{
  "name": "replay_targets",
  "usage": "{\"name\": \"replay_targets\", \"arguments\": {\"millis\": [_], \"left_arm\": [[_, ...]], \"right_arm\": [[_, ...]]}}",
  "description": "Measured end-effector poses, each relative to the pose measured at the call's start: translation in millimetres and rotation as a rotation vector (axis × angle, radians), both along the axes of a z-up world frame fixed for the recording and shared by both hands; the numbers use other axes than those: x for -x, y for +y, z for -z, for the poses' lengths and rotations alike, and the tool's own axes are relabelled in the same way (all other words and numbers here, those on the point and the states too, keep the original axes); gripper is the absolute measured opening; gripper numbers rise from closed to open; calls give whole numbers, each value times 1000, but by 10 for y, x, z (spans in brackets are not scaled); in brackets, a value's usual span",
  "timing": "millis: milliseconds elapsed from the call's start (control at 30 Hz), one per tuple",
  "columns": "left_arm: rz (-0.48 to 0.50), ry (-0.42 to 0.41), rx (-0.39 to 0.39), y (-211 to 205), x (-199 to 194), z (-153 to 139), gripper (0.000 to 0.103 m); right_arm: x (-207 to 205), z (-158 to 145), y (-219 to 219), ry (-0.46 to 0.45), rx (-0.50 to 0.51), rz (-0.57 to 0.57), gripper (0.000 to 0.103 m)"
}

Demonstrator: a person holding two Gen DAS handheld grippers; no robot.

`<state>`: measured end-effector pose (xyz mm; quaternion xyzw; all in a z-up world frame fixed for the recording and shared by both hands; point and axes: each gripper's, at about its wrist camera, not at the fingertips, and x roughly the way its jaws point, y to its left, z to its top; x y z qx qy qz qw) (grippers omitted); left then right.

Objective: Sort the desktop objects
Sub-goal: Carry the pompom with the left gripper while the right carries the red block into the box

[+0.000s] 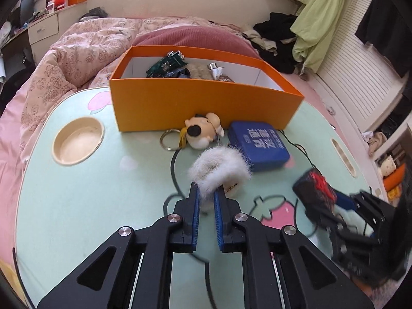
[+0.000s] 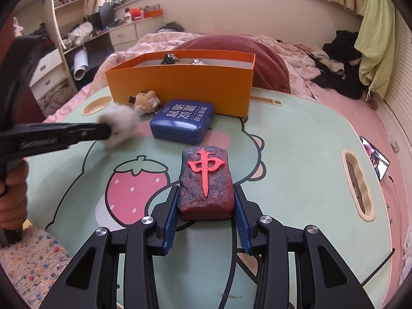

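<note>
A mahjong-tile block (image 2: 206,182) is clamped in the right gripper (image 2: 206,206) and a white fluffy clip (image 1: 219,172) in the left gripper (image 1: 206,198), both short of the orange box (image 1: 195,103), seemingly for dropping in there.

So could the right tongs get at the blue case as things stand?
Probably not yet: the right tongs are shut on the mahjong-tile block. The blue case lies just beyond, with nothing on the table between them.

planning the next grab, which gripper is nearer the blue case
Left. The left gripper, holding the fluffy clip, sits just beside the blue case; the right gripper is farther back.
</note>
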<state>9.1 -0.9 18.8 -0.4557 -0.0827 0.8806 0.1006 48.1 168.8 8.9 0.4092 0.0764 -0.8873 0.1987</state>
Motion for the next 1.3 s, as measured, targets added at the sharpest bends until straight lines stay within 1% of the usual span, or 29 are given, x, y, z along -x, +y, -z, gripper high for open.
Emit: {"name": "replay_targets", "arguments": {"millis": [100, 200, 333, 400, 500, 567, 667, 767, 800, 867, 933, 1000, 1033, 1067, 1100, 1133, 1200, 1267, 1300], "left_arm": [[18, 39, -3, -49, -177, -98, 11], [22, 76, 3, -81, -252, -243, 11], [18, 129, -14, -88, -225, -457, 11], [18, 143, -10, -92, -155, -545, 11], [13, 168, 12, -89, 20, -691, 11], [12, 189, 19, -85, 214, -800, 11], [12, 173, 7, -88, 649, -900, 11], [-8, 149, 40, -56, 1099, -912, 12], [-17, 136, 40, -54, 1260, -885, 14], [-29, 127, 14, -73, 1438, -799, 27], [-61, 77, -9, -125, 1555, -661, 54], [-83, 43, -49, -172, 1533, -580, 63], [-82, 49, -63, -185, 1470, -559, 65], [-80, 60, -54, -182, 1394, -548, 66], [-77, 76, -31, -172, 1310, -543, 69], [-70, 93, -1, -154, 1207, -540, 71], [-54, 113, 37, -119, 1007, -536, 72], [-31, 118, 45, -107, 782, -518, 73], [-19, 113, 48, -95, 667, -506, 74]], "right_arm": [[1, -3, -6, 2, -2, 6, 38], [0, -37, -13, 8, -3, 15, 38], [-41, -250, -61, 88, 3, 12, 38], [-3, -377, -100, 106, 15, -2, 38], [211, -598, -188, 127, 37, -17, 38], [442, -729, -280, 134, 42, -16, 38], [885, -853, -436, 94, 59, -19, 38], [1329, -879, -633, 73, 35, 10, 38], [1442, -860, -675, 68, 36, 25, 38], [1623, -780, -694, 45, 56, 68, 39], [1702, -687, -664, -5, 76, 95, 44], [1640, -629, -601, -36, 114, 82, 50], [1561, -634, -563, -21, 125, 80, 54], [1488, -654, -519, 1, 127, 81, 63], [1403, -670, -478, 22, 124, 82, 68], [1293, -698, -439, 42, 123, 80, 78], [1093, -733, -374, 67, 125, 67, 83], [862, -756, -312, 80, 112, 54, 92], [750, -753, -294, 86, 103, 52, 94]]}}
